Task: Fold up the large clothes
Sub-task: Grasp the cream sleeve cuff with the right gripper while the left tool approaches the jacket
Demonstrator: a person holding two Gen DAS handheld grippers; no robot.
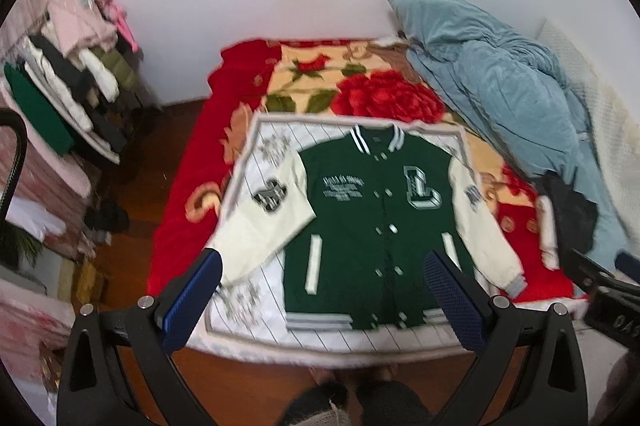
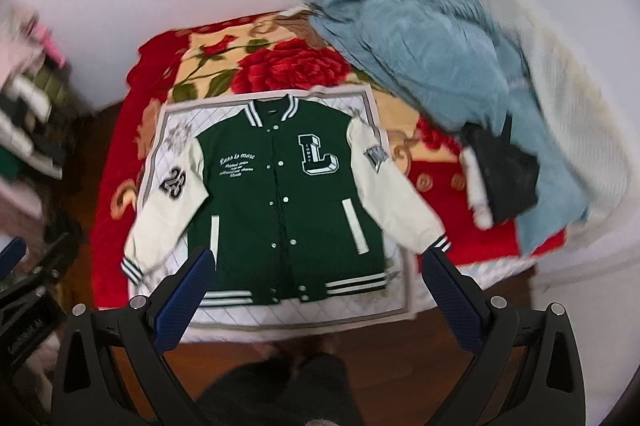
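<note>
- The varsity jacket (image 2: 280,202) lies flat and face up on a white quilted mat (image 2: 280,314) at the near end of the bed (image 1: 176,226), collar toward 12 o'clock and striped hem toward 6 o'clock.
- Its body is dark green with a snapped front, a large "L" patch on the chest and script lettering on the other side; the sleeves are cream.
- In the right wrist view the sleeve bearing "23" (image 2: 168,202) slants toward 7 o'clock, and the other sleeve (image 2: 396,198) slants toward 4 o'clock, its striped cuff just past the mat's edge.
- The left tongs (image 1: 324,302) are held above the jacket's lower half with the two blue-padded fingers wide apart and nothing between them.
- The right tongs (image 2: 316,298) are likewise spread wide and hold nothing, hovering over the hem near the bed's 6 o'clock edge.
- A red floral blanket (image 2: 288,66) covers the bed under the mat.
- A rumpled blue duvet (image 2: 420,50) is heaped at 1 to 3 o'clock, with a dark garment (image 2: 504,174) lying against it.
- A rack of hanging clothes (image 1: 72,82) stands at 9 to 10 o'clock in the left wrist view, beside the wooden floor (image 1: 128,186).
</note>
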